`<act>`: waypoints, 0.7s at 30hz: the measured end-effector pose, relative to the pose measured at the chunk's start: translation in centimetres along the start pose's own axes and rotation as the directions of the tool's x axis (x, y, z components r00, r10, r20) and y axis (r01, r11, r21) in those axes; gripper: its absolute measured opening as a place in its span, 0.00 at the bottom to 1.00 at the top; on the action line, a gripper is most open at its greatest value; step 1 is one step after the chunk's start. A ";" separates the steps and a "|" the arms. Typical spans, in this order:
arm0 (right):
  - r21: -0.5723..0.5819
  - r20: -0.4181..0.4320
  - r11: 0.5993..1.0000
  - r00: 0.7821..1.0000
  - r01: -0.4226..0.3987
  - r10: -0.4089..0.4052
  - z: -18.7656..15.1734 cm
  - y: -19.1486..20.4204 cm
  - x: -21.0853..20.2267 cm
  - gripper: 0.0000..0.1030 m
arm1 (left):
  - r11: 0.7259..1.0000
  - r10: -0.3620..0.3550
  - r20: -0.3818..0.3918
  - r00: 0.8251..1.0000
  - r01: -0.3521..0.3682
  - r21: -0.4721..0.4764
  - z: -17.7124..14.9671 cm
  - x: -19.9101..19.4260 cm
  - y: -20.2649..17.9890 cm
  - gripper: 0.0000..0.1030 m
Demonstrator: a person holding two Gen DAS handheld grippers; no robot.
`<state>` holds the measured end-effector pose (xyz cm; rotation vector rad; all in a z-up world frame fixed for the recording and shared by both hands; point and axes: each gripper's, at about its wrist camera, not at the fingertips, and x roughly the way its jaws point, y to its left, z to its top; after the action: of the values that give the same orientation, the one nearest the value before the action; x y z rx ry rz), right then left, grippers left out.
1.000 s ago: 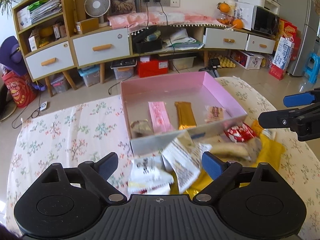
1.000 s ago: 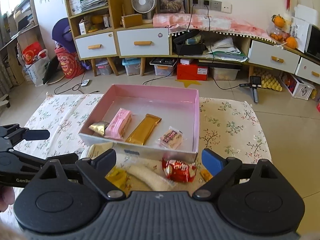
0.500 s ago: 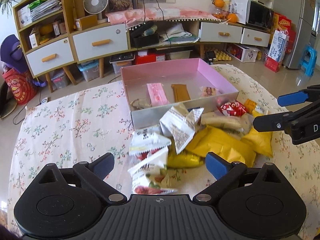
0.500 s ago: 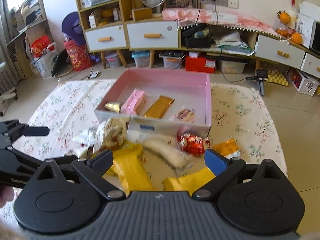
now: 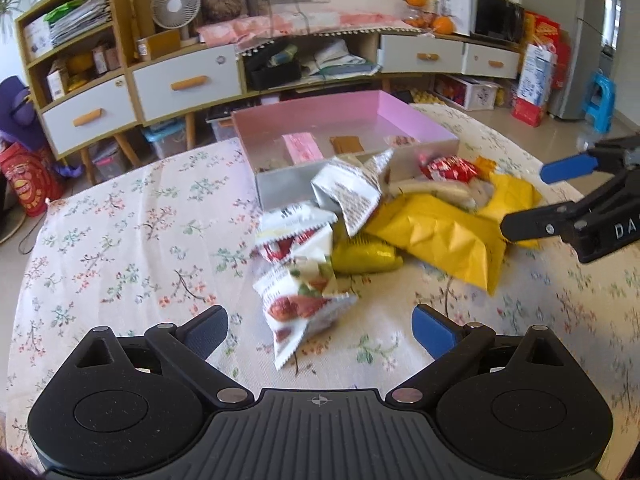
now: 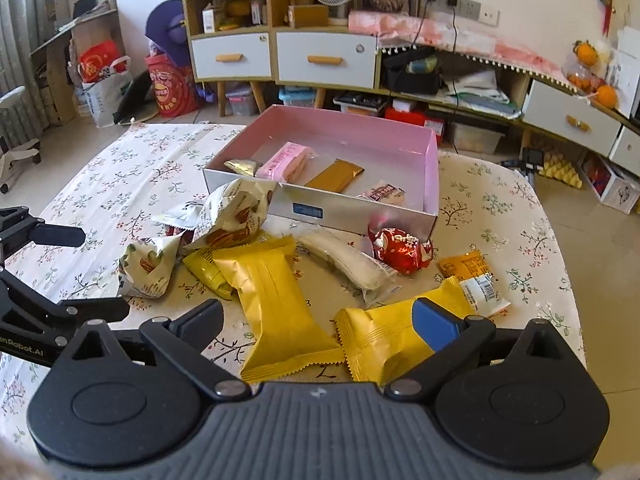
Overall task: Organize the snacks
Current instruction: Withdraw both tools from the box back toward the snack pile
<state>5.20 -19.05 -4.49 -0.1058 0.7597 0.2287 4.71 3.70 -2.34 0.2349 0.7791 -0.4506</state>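
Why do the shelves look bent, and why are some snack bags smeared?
Both views are fisheye, so the cabinet bows towards the edges. In the left wrist view the white strawberry bag and the red wrapper are motion-blurred; the right wrist view is sharper, with glare on the pink box and the yellow packet.

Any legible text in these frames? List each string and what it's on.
"DA", cut off by the frame edge: white letters on the black body of the right hand-held gripper, seen from the left wrist.
"n Robot.AI", start cut off: white letters on the black body of the left hand-held gripper, seen from the right wrist.
Print on the white crumpled snack packet, red foil snack and blue label on the silver front wall of the pink box: too blurred to read.
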 end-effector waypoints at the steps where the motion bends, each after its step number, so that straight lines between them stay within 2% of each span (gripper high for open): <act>1: -0.005 0.003 1.000 1.000 -0.004 0.004 -0.2 0.0 0.0 0.98 | 1.000 -0.007 0.000 1.000 0.007 0.010 -0.3 0.0 0.0 0.97; 8: -0.016 0.016 1.000 1.000 -0.001 0.002 -1.2 -0.4 0.3 0.98 | 0.997 -0.026 0.003 1.000 0.026 0.076 -2.1 0.7 -0.1 0.97; 14: -0.052 0.038 0.998 0.999 -0.027 0.029 -1.4 0.2 0.8 0.98 | 0.996 -0.034 0.052 0.998 0.030 0.082 -2.4 1.1 1.0 0.97; 21: -0.110 0.036 0.993 0.998 -0.051 0.055 -1.3 1.4 1.9 0.97 | 0.995 -0.007 0.061 0.998 0.001 0.097 -2.1 2.6 1.0 0.97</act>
<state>5.36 -17.63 -6.76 -0.1847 0.7118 0.3220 5.51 4.53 -5.66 0.3084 0.6986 -0.4980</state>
